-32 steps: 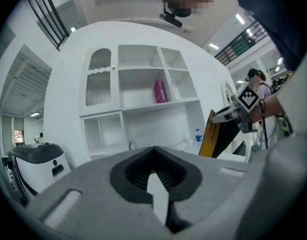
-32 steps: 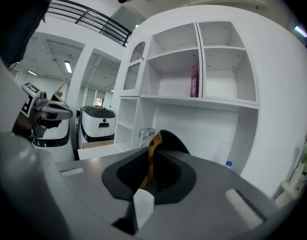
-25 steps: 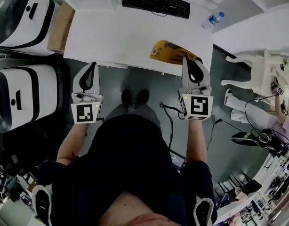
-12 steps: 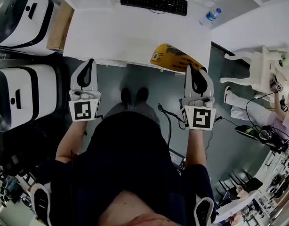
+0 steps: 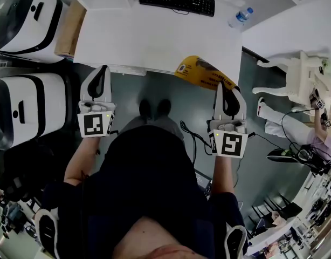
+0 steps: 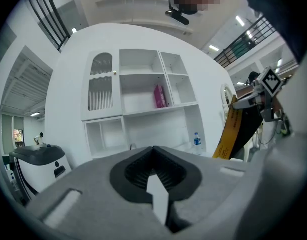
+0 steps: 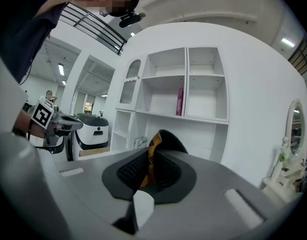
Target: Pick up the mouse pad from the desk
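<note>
the mouse pad [image 5: 203, 72] is being clamped at one edge by the right gripper [image 5: 222, 88], whose jaws are being pressed shut on it. in the head view the pad is being seen as a thin, flexible sheet with a glossy yellow printed face and rounded corners, reaching from the jaws toward the front edge of the smooth white desk [image 5: 149, 36]. in the right gripper view its thin edge [image 7: 152, 156] is being squeezed between the black ribbed pads [image 7: 131, 169], with a yellow face on one side and a matte black backing on the other. in the left gripper view the pad [image 6: 232, 129] is being shown drooping in a soft curve below the jaws that grip it. the left gripper [image 5: 103, 72] is being held in the air in front of the desk, well apart from the pad; its jaws are being held together, with nothing between the ribbed black pads [image 6: 166, 171]. a flat black keyboard [image 5: 177, 1] is being seen at the far side of the desk, and a clear plastic water bottle [image 5: 240, 18] with a blue cap near the far right corner. a white shelf unit [image 6: 143, 104] with square compartments is being shown behind the desk, a pink book [image 6: 160, 96] standing in one of them.
</note>
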`<action>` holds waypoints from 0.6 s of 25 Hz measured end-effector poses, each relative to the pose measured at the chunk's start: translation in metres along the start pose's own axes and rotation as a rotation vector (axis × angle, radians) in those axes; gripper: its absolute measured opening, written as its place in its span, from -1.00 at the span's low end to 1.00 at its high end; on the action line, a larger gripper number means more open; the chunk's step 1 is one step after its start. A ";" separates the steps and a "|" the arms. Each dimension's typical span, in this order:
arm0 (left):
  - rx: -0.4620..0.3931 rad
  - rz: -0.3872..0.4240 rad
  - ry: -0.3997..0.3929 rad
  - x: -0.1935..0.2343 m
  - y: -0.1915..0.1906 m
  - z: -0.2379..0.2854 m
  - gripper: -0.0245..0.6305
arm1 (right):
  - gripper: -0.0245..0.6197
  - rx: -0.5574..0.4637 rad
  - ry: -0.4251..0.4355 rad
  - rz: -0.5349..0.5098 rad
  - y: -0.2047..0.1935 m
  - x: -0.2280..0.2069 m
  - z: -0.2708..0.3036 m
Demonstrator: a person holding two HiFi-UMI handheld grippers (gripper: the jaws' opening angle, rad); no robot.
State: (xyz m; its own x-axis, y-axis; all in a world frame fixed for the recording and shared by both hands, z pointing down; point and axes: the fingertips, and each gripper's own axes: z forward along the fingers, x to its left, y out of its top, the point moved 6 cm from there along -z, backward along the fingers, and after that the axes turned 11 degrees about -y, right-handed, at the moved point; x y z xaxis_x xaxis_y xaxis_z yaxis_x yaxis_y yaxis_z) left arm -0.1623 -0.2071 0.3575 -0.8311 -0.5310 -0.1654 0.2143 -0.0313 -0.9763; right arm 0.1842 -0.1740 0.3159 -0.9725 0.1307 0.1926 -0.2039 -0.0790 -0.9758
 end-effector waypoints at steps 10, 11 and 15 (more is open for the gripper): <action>-0.007 -0.018 0.009 0.002 0.006 -0.008 -0.93 | -0.87 0.003 -0.018 0.017 -0.002 0.004 -0.013; -0.006 -0.018 0.008 0.002 0.006 -0.008 -0.93 | -0.87 0.004 -0.019 0.018 -0.003 0.004 -0.014; -0.008 -0.017 0.009 -0.001 0.008 -0.011 -0.93 | -0.87 -0.001 -0.021 0.007 0.000 0.005 -0.021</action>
State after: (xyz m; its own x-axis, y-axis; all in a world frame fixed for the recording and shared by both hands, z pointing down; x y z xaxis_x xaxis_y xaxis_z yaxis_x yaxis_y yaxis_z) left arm -0.1657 -0.1975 0.3480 -0.8394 -0.5225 -0.1495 0.1956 -0.0337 -0.9801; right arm 0.1819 -0.1531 0.3144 -0.9761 0.1090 0.1880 -0.1971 -0.0791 -0.9772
